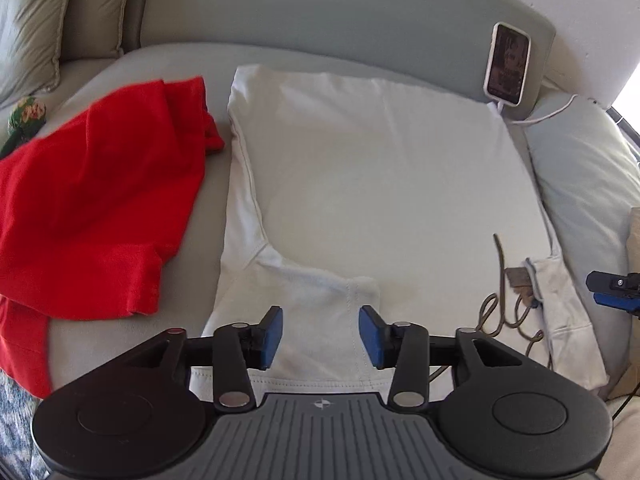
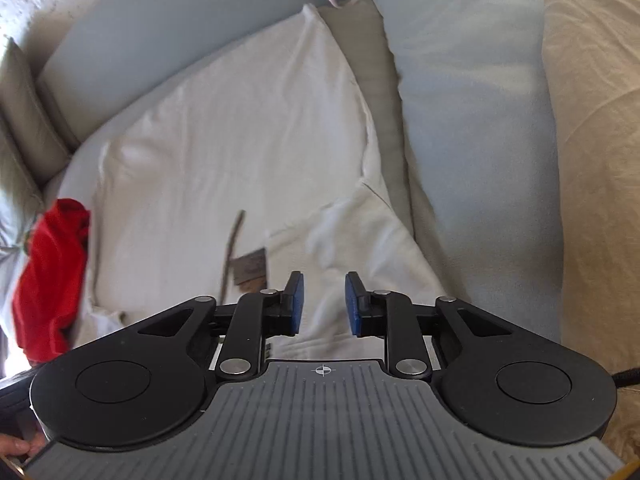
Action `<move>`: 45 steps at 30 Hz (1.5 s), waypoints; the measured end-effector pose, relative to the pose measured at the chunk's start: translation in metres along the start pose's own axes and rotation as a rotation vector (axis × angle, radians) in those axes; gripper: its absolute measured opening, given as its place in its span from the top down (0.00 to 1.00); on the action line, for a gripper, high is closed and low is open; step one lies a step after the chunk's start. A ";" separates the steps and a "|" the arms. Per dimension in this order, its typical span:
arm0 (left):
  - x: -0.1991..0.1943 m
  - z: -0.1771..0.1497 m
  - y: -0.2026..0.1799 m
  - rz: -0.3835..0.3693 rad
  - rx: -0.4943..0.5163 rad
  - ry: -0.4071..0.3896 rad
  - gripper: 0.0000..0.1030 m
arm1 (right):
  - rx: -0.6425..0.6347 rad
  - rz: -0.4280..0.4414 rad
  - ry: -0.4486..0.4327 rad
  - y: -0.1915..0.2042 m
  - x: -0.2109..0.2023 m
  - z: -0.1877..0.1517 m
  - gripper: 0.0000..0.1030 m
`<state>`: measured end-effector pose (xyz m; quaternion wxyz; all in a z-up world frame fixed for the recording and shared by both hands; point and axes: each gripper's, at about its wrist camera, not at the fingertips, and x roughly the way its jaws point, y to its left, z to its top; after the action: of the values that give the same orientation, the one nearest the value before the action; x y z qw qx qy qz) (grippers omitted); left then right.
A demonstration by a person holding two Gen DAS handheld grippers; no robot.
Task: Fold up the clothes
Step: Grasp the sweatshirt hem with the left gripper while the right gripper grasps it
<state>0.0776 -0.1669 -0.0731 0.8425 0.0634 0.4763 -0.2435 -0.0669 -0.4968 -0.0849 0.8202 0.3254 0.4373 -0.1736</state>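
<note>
The soft white cotton shirt (image 1: 360,168) is laid flat. Both left gripper (image 1: 321,336) and right gripper (image 2: 322,304) are held apart, empty. Next, its sleeves should be pinched.

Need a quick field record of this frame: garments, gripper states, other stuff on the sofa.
surface: sofa
white shirt: spread flat, both sleeves folded in
red garment: crumpled, left of the shirt
left gripper: open, over the folded left sleeve
right gripper: open, over the folded right sleeve
phone: propped against the backrest, cable attached
</note>
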 end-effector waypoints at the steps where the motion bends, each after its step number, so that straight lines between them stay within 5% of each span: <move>1: -0.009 0.002 -0.001 0.003 0.004 -0.026 0.50 | -0.013 0.024 -0.027 0.004 -0.014 0.000 0.53; 10: -0.067 0.044 0.015 -0.003 -0.081 -0.199 0.32 | -0.024 0.158 -0.185 0.034 -0.094 0.025 0.26; 17: -0.041 0.090 0.031 0.057 -0.098 -0.235 0.36 | -0.032 0.133 -0.237 0.049 -0.086 0.070 0.26; 24: 0.038 0.147 0.047 0.063 -0.069 -0.158 0.50 | -0.013 0.111 -0.163 0.055 -0.011 0.130 0.30; 32: 0.113 0.202 0.070 0.013 -0.081 -0.176 0.46 | 0.044 0.032 -0.153 0.024 0.100 0.205 0.37; 39: 0.157 0.206 0.084 0.023 -0.145 -0.165 0.44 | 0.066 -0.028 -0.220 0.000 0.177 0.243 0.48; 45: 0.168 0.205 0.102 0.038 -0.193 -0.187 0.41 | 0.017 0.005 -0.248 -0.008 0.209 0.258 0.59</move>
<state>0.3557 -0.2057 -0.1158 0.8898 -0.0320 0.4158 -0.1854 0.2010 -0.6796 -0.1567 0.8656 0.3095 0.3303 -0.2143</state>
